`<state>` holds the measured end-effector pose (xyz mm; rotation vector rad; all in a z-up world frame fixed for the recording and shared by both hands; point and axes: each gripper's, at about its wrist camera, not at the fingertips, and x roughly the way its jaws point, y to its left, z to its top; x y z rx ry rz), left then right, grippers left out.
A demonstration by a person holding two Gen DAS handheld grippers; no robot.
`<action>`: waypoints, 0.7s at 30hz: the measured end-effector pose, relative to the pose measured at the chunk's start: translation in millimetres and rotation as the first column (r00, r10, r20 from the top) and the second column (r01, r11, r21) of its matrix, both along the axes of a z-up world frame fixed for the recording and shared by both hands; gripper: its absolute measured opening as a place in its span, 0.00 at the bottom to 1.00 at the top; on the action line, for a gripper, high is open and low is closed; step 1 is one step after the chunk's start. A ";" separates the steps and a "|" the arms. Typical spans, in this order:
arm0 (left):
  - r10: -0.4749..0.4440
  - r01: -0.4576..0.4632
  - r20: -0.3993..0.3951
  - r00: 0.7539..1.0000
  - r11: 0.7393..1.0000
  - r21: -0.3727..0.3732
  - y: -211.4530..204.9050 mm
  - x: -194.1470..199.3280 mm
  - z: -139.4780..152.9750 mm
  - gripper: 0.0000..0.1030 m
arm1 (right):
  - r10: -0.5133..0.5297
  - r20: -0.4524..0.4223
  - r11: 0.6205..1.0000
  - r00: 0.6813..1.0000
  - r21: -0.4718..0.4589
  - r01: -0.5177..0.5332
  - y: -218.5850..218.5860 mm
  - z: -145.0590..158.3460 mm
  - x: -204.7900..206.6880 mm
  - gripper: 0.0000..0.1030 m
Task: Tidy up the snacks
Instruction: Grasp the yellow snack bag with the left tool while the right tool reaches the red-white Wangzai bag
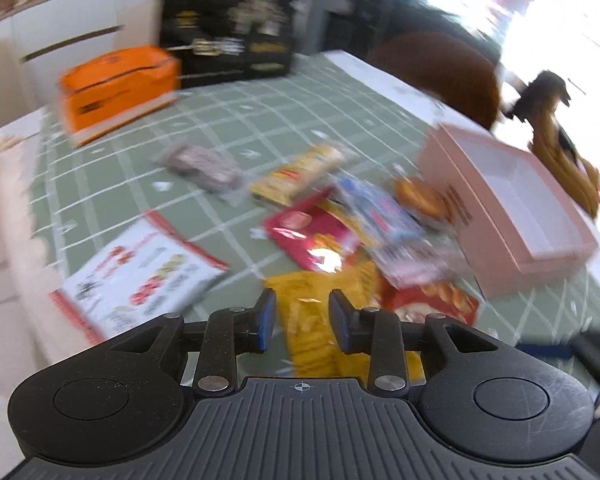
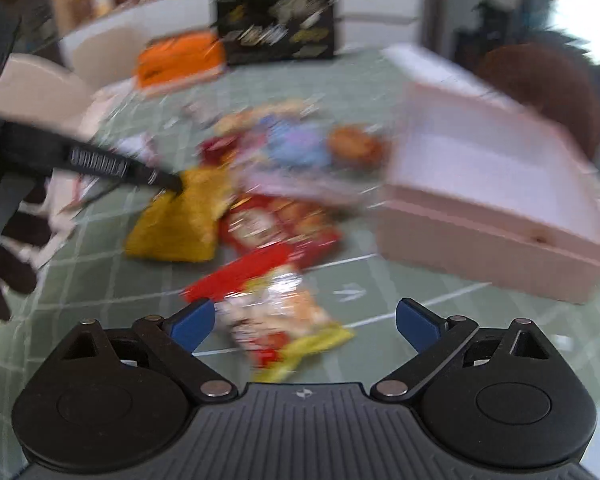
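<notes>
Snack packets lie in a pile on the green checked tablecloth. My left gripper is shut on a yellow snack bag, which fills the gap between its blue pads. In the right wrist view the left gripper pinches the upper corner of the yellow bag. My right gripper is open wide just above a red, clear and yellow packet, and its pads stand clear of the packet. An open pink box with nothing visible inside stands to the right of the pile.
The pile also holds a red bag, a yellow cracker pack, a blue pack and a red cracker packet. A white printed sheet lies at left. An orange box and a black box stand at the back, and a brown chair stands beyond the table.
</notes>
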<state>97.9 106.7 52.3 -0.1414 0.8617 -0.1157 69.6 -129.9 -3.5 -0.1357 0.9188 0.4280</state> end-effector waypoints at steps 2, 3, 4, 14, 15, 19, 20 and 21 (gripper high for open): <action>0.091 -0.091 -0.012 0.996 0.996 -0.024 11.3 -2.7 1.8 0.33 | 0.010 -0.024 1.000 1.000 -0.005 -0.010 5.8 -4.9 4.8 0.80; 0.128 -0.129 -0.020 0.992 0.991 -0.046 16.3 -3.7 1.7 0.33 | 0.000 -0.011 1.000 1.000 -0.021 0.000 5.4 -4.8 4.6 0.76; 0.156 -0.158 -0.026 0.987 0.984 -0.081 20.6 -4.8 1.2 0.33 | -0.017 -0.003 0.999 1.000 -0.028 0.017 2.3 -3.7 3.2 0.61; -0.015 0.015 -0.001 1.000 0.981 0.191 -63.6 1.3 1.7 0.36 | -0.238 -0.004 0.970 0.971 -0.046 0.237 -90.9 -3.9 -0.5 0.57; -0.028 0.031 -0.020 0.999 0.979 0.203 -70.6 3.2 -1.5 0.37 | -0.250 -0.002 0.967 0.968 -0.047 0.250 -95.2 -4.2 -1.1 0.57; -0.077 0.089 -0.062 0.995 0.967 0.237 -87.8 6.3 -12.0 0.65 | -0.286 -0.001 0.957 0.958 -0.043 0.286 -107.2 -4.8 -6.2 0.65; -0.094 0.107 -0.066 0.993 0.965 0.239 -89.8 6.3 -14.3 0.74 | -0.288 -0.001 0.957 0.958 -0.040 0.288 -108.8 -5.5 -7.2 0.67; -0.106 0.119 -0.067 0.992 0.964 0.236 -90.3 6.0 -15.5 0.75 | -0.286 0.000 0.958 0.958 -0.040 0.285 -107.3 -6.6 -7.0 0.68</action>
